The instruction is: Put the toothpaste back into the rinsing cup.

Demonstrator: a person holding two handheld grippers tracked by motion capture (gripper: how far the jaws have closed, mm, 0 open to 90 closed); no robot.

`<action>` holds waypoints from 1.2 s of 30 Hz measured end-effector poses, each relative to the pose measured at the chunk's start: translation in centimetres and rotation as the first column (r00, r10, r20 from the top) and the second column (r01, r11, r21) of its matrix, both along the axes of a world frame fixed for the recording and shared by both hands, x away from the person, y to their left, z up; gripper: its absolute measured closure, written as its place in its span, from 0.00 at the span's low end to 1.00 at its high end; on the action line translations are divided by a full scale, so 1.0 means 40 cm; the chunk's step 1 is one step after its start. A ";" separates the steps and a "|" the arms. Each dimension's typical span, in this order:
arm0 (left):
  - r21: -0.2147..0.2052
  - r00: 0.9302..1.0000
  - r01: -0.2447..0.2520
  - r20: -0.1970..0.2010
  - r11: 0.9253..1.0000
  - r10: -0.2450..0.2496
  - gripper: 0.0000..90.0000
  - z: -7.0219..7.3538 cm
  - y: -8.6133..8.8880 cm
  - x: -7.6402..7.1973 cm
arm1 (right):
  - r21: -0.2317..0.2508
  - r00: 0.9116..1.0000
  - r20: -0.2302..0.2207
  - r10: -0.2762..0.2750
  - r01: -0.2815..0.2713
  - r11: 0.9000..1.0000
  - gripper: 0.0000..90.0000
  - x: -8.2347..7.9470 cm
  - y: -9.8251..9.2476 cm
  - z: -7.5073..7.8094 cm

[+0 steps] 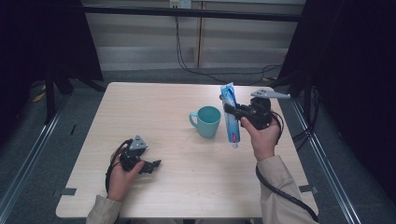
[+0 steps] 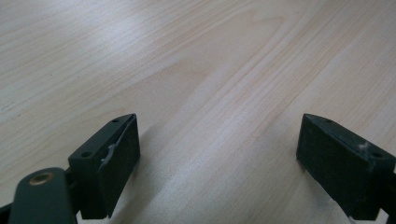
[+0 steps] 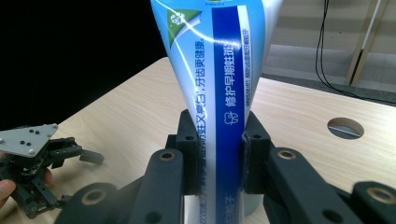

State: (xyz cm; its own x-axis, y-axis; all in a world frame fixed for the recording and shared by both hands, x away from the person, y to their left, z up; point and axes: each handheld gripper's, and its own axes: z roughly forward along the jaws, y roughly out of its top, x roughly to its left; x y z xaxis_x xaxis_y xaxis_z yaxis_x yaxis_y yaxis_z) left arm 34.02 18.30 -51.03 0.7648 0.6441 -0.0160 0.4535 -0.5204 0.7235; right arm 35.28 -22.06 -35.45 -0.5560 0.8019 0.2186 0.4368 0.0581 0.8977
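Observation:
A blue and white toothpaste tube (image 1: 229,119) stands upright in the air just right of a teal mug (image 1: 206,121), its cap end pointing down. My right gripper (image 1: 232,111) is shut on the tube's middle. In the right gripper view the black pads (image 3: 187,140) press both sides of the tube (image 3: 219,70). My left gripper (image 1: 152,165) rests on the table at the front left, open. In the left gripper view the left gripper (image 2: 217,154) has its jaws wide apart over bare wood.
The light wooden table (image 1: 163,102) has a round cable hole (image 3: 345,127) near its far side. The left gripper (image 3: 37,168) and a hand sit at the left of the right gripper view. Dark curtains and black frame posts flank the table; cables hang behind it.

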 end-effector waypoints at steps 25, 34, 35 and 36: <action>0.002 1.000 0.001 0.000 1.000 -0.001 0.15 0.000 0.000 0.000 | 0.049 0.999 0.049 0.013 -0.015 0.999 0.82 0.021 0.019 0.029; 0.001 1.000 0.001 0.000 1.000 -0.001 0.15 0.000 0.000 0.000 | 0.067 0.998 0.061 0.008 -0.012 0.998 0.82 0.031 0.021 0.033; 0.000 1.000 0.000 -0.001 1.000 0.000 0.15 0.000 0.000 0.000 | 0.068 0.998 0.065 0.009 -0.014 0.998 0.82 0.033 0.021 0.034; -0.002 1.000 -0.001 -0.001 1.000 0.001 0.15 0.000 0.000 0.000 | 0.070 0.998 0.068 0.008 -0.013 0.997 0.82 0.033 0.021 0.035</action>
State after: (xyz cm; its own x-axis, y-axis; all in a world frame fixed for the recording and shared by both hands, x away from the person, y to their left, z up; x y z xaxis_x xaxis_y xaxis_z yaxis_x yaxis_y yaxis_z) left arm 34.02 18.29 -51.03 0.7644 0.6445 -0.0177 0.4543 -0.5189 0.7241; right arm 36.61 -21.22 -34.04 -0.5798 0.7798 0.2362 0.3745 -0.0024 0.9272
